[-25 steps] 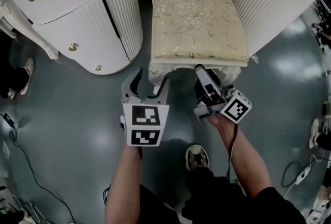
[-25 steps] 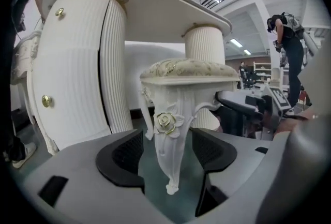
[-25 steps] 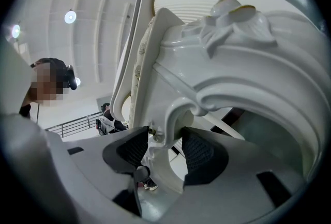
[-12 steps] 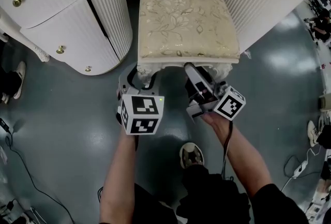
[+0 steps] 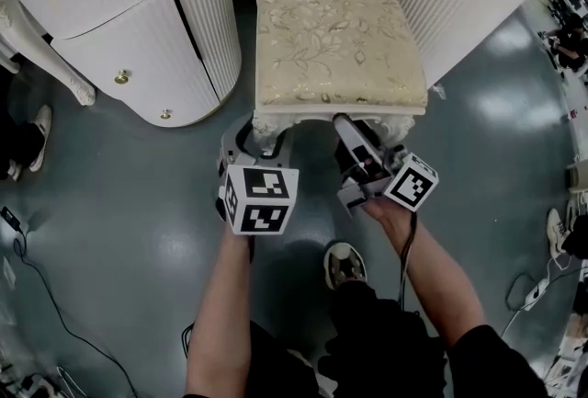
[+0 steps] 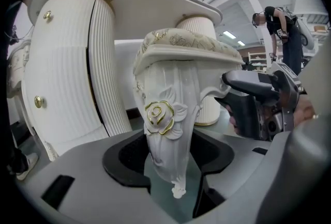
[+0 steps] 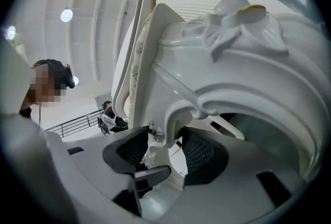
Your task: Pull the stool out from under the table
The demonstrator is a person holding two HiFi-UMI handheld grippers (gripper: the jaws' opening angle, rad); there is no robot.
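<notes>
**A:** Where is the stool?

**B:** The stool point(image 5: 340, 28) stands on the grey floor point(image 5: 119, 221), in the gap between the two fluted pedestals point(image 5: 207, 10). Its cream, leaf-patterned seat faces up. The far end reaches in between the pedestals and the near end juts toward the person. In the left gripper view the tabletop point(image 6: 155, 5) overhangs above and behind the seat.

**A:** And the left hand-held gripper?

**B:** The left hand-held gripper point(image 5: 260, 131) is at the stool's near left corner, tipped a little downward. Its jaws have just been closing, and the front leg point(image 6: 165, 114), carved with a gold-edged rose, stands upright between them. Both dark pads lie against the sides of the leg just below the rose, so it is pinching that leg. The foot of the leg shows beyond the pads.

**A:** The right one?

**B:** The right hand-held gripper point(image 5: 345, 123) reaches under the seat's near edge, right of the middle, tilted upward. Its jaws are pinching a curl of the carved apron point(image 7: 222, 78), with a meshed pad touching it on either side.

**A:** How do the two sit relative to each other?

**B:** Both are on the same front edge, near each other, the left at the corner and the right further in. The person's shoe point(image 5: 346, 266) is on the floor behind them.
</notes>
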